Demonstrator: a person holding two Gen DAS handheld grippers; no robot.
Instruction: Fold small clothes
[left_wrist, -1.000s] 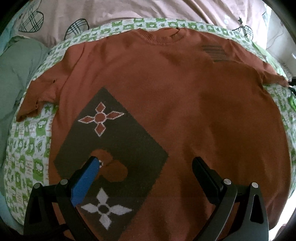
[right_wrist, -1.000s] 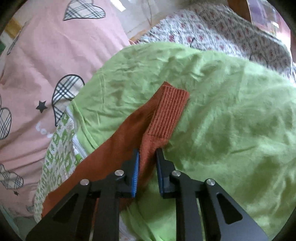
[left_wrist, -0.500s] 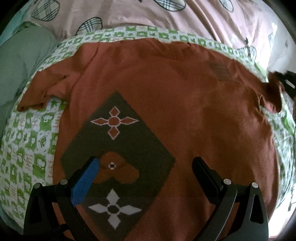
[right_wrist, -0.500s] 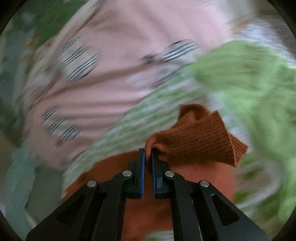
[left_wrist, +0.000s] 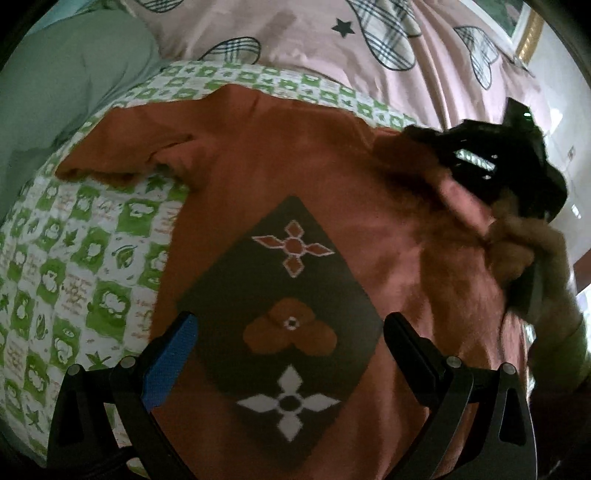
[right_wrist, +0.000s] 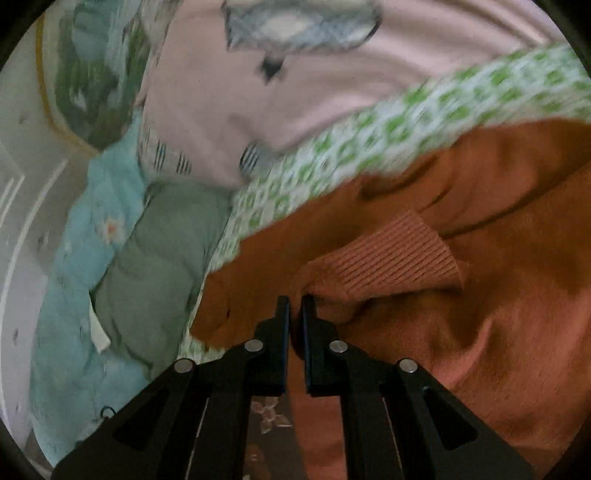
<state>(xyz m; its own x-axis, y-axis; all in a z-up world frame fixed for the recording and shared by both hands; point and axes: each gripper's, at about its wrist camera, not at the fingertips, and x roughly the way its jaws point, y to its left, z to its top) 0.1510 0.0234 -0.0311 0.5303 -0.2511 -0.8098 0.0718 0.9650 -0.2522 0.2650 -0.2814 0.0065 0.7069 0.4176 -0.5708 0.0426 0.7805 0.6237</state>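
A small rust-orange sweater (left_wrist: 369, 206) with a dark diamond patch lies face up on a green-and-white checked cloth (left_wrist: 74, 266). My left gripper (left_wrist: 288, 332) is open and empty, hovering over the patch near the hem. My right gripper (right_wrist: 295, 306) is shut on the sweater's right sleeve, with the ribbed cuff (right_wrist: 399, 254) hanging just past the fingertips, held over the sweater's body (right_wrist: 498, 332). The right gripper also shows in the left wrist view (left_wrist: 491, 166), at the right, above the sweater. The left sleeve (left_wrist: 122, 155) lies spread out.
A pink bedcover with plaid hearts (left_wrist: 332, 48) lies beyond the collar. A grey-green quilt (left_wrist: 55, 92) and a light blue floral blanket (right_wrist: 74, 258) lie to the left of the sweater. A wall (right_wrist: 22, 184) stands further left.
My right gripper has lifted the right sleeve off the green fabric and carried it leftward over the sweater's body. The left gripper has stayed open and has shifted slightly over the patch.
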